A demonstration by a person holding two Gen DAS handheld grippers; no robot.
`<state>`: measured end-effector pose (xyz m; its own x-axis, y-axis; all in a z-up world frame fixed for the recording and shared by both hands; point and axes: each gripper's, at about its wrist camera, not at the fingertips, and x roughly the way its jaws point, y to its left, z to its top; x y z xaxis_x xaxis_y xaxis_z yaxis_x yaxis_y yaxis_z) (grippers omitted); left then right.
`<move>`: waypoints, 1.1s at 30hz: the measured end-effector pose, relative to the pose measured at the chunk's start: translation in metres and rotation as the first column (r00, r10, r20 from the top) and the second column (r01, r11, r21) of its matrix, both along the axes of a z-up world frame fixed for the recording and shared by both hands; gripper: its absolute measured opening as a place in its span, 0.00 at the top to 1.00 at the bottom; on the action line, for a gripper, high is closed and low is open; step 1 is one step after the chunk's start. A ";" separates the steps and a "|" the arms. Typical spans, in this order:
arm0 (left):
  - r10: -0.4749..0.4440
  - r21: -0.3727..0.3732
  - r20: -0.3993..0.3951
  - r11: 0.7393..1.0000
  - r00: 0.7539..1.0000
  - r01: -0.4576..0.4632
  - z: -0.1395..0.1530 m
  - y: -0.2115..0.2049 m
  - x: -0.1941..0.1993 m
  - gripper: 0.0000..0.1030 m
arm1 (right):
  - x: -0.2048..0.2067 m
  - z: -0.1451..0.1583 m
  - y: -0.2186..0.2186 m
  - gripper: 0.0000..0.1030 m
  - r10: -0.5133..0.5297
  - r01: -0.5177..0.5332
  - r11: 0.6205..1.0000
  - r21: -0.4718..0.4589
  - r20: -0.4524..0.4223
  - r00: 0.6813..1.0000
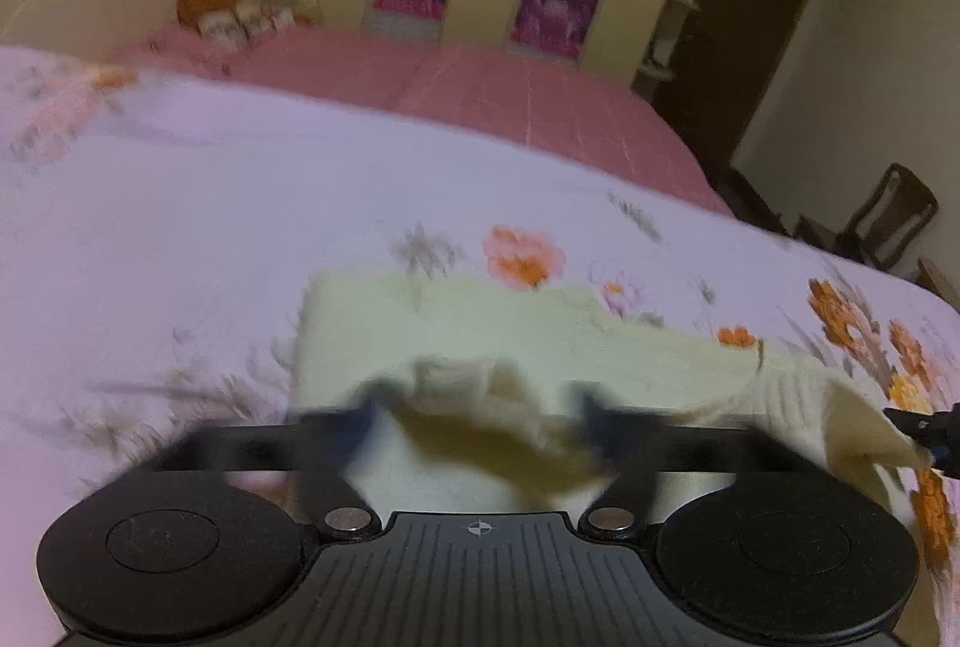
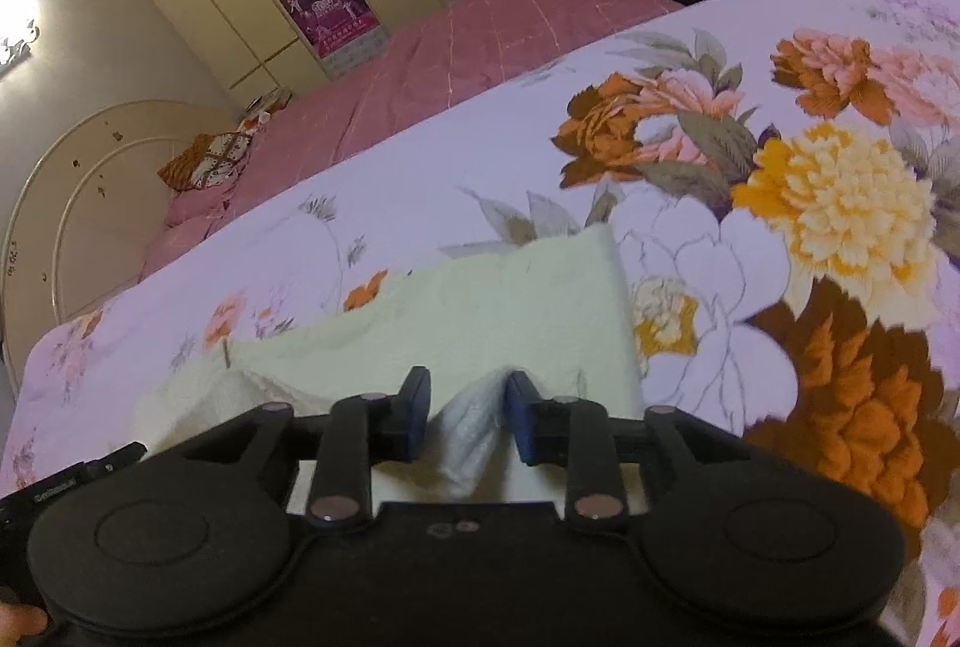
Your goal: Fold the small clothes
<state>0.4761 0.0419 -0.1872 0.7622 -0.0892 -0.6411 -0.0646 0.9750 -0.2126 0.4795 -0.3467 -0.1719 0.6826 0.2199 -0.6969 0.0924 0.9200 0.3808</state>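
lying between left claw jaws, cream garment

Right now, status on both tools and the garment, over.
Left tool open, folded edge loose between its fingers. Right tool open, edge between pads. Pale cream knit garment on floral bedspread. Nothing in the way.

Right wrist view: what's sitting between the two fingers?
A bunched fold of the cream garment sits between the right gripper's blue-padded fingers, which stand apart from it. The right wrist view shows this; the floral sheet lies beyond.
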 end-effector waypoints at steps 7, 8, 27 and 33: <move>-0.050 0.099 0.028 0.994 0.998 0.047 0.004 0.005 -0.007 0.09 | 0.000 0.007 -0.006 0.41 0.009 -0.006 0.998 -0.058 0.061 0.998; -0.067 0.108 0.013 0.992 0.998 0.065 0.002 0.006 -0.007 0.16 | 0.000 0.008 -0.006 0.41 0.018 -0.013 0.998 -0.067 0.066 0.998; -0.098 0.123 -0.040 0.987 0.994 0.103 -0.021 0.003 0.027 0.80 | 0.006 0.008 0.001 0.34 0.209 -0.195 0.975 -0.110 0.132 0.969; -0.096 0.133 -0.043 0.986 0.995 0.101 -0.020 0.000 0.027 0.86 | 0.024 -0.015 0.018 0.40 0.245 -0.231 0.957 -0.178 0.060 0.968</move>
